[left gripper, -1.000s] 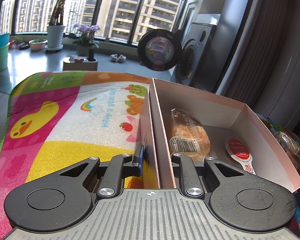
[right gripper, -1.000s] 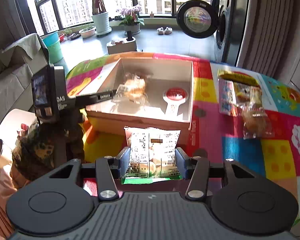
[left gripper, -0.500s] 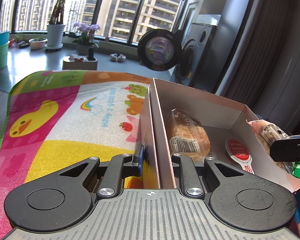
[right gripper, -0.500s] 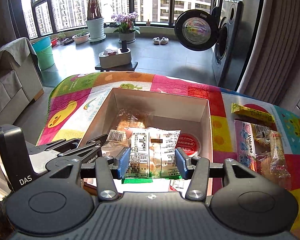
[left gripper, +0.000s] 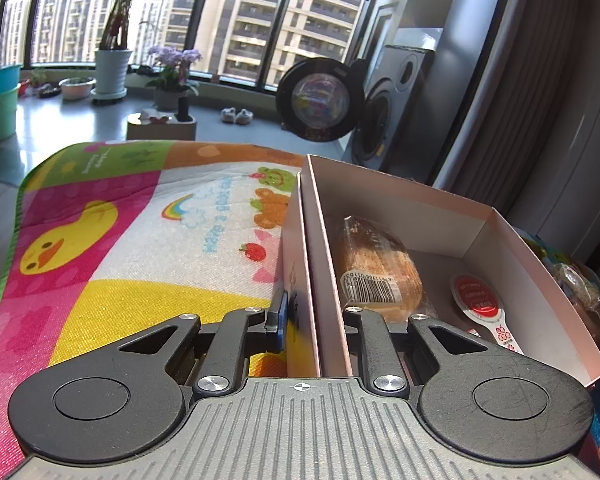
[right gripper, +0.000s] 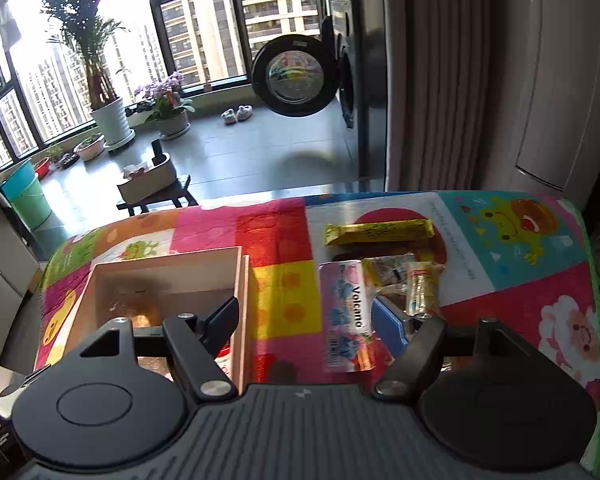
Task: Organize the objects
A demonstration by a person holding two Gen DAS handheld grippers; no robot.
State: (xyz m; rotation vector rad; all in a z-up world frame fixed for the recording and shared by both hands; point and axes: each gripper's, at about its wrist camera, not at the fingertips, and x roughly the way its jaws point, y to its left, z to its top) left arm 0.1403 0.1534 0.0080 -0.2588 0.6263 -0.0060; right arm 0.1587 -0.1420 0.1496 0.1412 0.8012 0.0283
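Where the left wrist view looks along its black plastic fingers, the left gripper (left gripper: 314, 320) is clamped on the thin side wall of a pale pink rectangular cardboard box (left gripper: 400, 196), one finger outside and one inside. Within the box lie a brown loaf in crinkled clear wrap with a barcode label (left gripper: 374, 268) and a round red-lidded cup with a white tab (left gripper: 478, 300). The box sits on a quilted, brightly printed cartoon mat (left gripper: 140, 240) covering the bench.

Seen from the right wrist, the right gripper (right gripper: 308, 320) is spread wide and holds nothing, poised over the mat between the box (right gripper: 164, 276) and a cluster of snacks: a glossy pink "Volcano" pouch (right gripper: 346, 312), a long gold foil bar (right gripper: 380, 232) and clear crinkly packets (right gripper: 420, 288).
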